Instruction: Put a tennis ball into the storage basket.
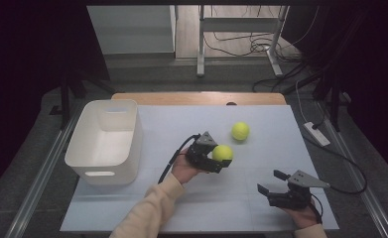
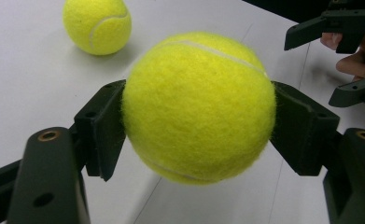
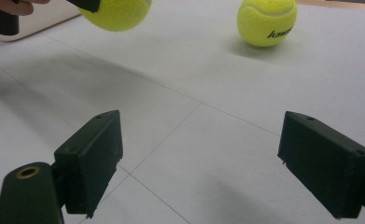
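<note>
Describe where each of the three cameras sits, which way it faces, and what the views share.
High view: above the person's side, looking forward and down on the table; both forearms, left hand-held gripper, right hand-held gripper, white bin.
Left gripper view: rides the left one, facing the held tennis ball; its jaws clamp it.
Right gripper view: rides the right one, low over the table; its jaws stand open.
Shared: the loose tennis ball shows in all three.

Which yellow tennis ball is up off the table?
The tennis ball clamped in the left gripper is lifted. The other tennis ball sits free on the table farther back.
</note>
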Available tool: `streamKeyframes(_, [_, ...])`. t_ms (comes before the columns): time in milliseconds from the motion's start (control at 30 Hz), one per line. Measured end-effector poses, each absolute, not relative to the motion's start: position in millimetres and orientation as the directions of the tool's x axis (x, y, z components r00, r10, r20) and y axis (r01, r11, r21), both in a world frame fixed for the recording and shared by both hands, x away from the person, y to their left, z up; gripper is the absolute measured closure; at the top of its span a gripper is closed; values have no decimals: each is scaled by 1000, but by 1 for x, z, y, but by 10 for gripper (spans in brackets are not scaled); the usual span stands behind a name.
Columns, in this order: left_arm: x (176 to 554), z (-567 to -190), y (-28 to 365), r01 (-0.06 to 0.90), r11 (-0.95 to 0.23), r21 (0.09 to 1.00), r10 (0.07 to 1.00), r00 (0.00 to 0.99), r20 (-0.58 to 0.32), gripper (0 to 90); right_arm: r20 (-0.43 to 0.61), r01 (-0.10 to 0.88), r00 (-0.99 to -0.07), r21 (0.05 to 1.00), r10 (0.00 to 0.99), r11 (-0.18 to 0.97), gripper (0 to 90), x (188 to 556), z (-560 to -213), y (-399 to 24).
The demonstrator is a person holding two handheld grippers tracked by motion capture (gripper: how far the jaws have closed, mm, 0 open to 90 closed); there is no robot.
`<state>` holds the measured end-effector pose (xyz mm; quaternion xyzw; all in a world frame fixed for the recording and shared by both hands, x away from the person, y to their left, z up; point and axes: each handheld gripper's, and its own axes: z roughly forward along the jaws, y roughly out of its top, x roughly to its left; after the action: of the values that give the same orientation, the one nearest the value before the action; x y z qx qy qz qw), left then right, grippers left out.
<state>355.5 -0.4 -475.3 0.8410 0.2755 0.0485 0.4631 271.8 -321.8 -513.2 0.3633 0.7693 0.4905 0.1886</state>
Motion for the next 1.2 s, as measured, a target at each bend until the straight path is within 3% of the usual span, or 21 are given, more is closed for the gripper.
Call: streamKeyframes(1200, [357, -460, 27, 418, -353, 837, 549, 817, -177, 267, 63, 374, -662, 891, 747, 257, 137, 272, -513, -322])
